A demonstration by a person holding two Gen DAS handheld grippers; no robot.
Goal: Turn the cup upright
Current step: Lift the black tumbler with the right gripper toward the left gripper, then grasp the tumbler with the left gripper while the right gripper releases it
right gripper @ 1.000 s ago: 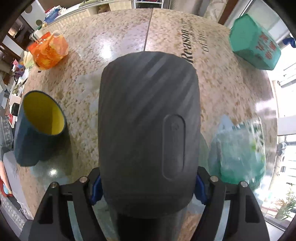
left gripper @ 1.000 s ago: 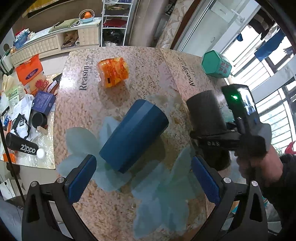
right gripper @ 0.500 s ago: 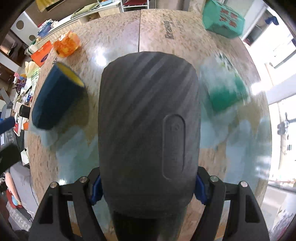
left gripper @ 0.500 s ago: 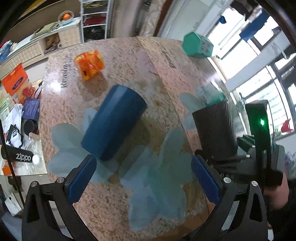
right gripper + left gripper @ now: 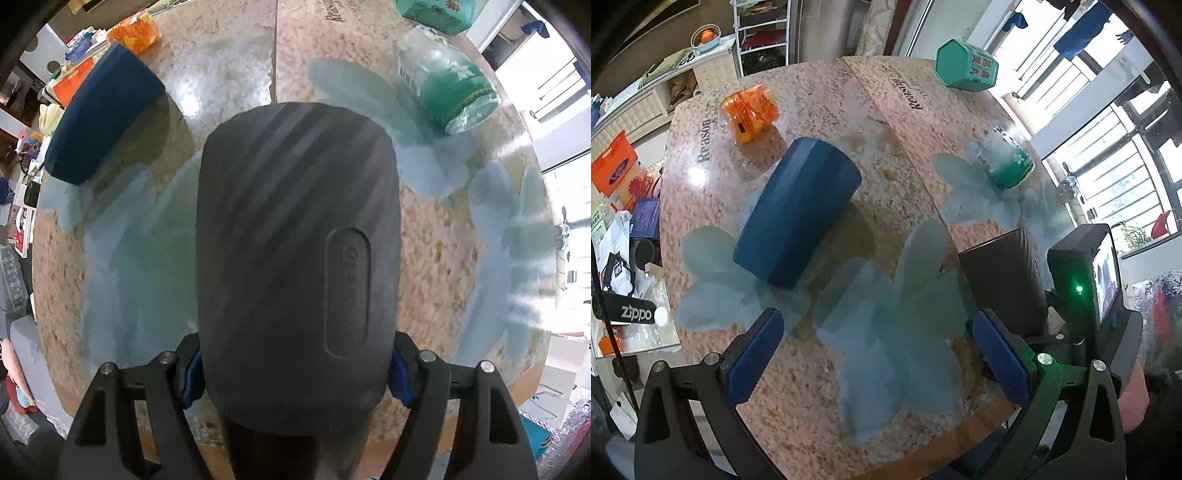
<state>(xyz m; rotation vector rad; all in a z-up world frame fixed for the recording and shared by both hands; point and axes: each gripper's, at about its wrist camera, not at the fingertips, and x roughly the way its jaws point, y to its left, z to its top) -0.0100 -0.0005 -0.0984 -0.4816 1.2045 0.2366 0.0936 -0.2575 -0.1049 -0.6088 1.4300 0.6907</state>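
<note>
The black cup [image 5: 295,251] hides much of the table [image 5: 436,258]. The green box [image 5: 436,13] is cut off.

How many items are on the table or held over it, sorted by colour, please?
Blue: 1, the blue cup
Black: 1, the black cup
Green: 2, the hexagonal tin and the green tub
Orange: 1, the orange packet
Total: 5

"Reason" is printed twice on the tabletop [image 5: 827,122], upper left and upper centre. "Zippo" stands on a black box [image 5: 626,312] at the left edge.
</note>
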